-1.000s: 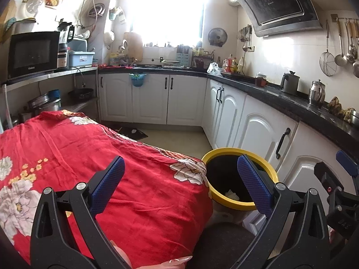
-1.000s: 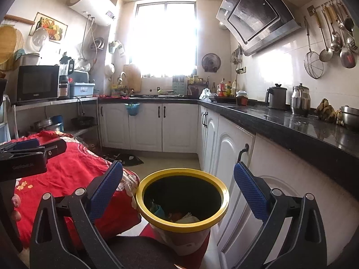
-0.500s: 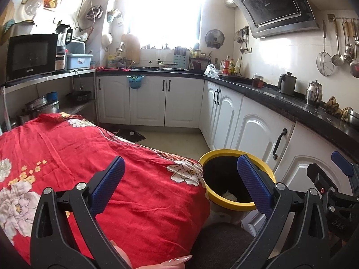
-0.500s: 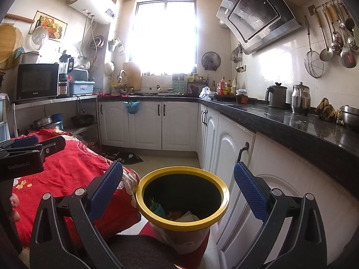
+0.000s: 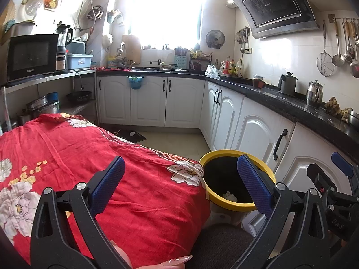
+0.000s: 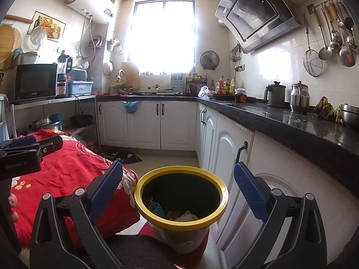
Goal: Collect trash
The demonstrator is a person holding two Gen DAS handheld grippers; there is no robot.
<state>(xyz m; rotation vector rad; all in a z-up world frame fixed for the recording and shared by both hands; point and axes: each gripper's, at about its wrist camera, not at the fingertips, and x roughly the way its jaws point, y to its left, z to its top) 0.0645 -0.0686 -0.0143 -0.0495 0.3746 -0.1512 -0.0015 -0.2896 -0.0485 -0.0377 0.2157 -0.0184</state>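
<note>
Left wrist view: left claw [image 5: 178, 180] wide open, nothing in it, hanging over the near corner of the table [image 5: 67, 148] with its red floral cloth. No loose trash visible on the cloth from here. Trash bin [image 5: 235, 205], yellow rim, sits on the floor just beside the table corner, right up against the white cabinets [image 5: 253, 132]; something pale lies in the bottom. Right claw's body shows at the far right edge. Right wrist view: right claw [image 6: 178, 190] also wide open and empty, roughly above the bin's [image 6: 179, 224] near rim. Inside: crumpled white scrap, something teal, something orange, so my read is the collecting is done or nearly so. Left claw's [image 6: 29, 148] body shows at left over the cloth. Risks: bin is light-looking and wedged between cloth drape and cabinet door, so a low claw could clip the rim and tip it; cloth hem could snag a finger. Cabinet handle [image 6: 240, 151] sits near the right finger. Black counter [image 6: 291, 121] with kettles is well apart.
</note>
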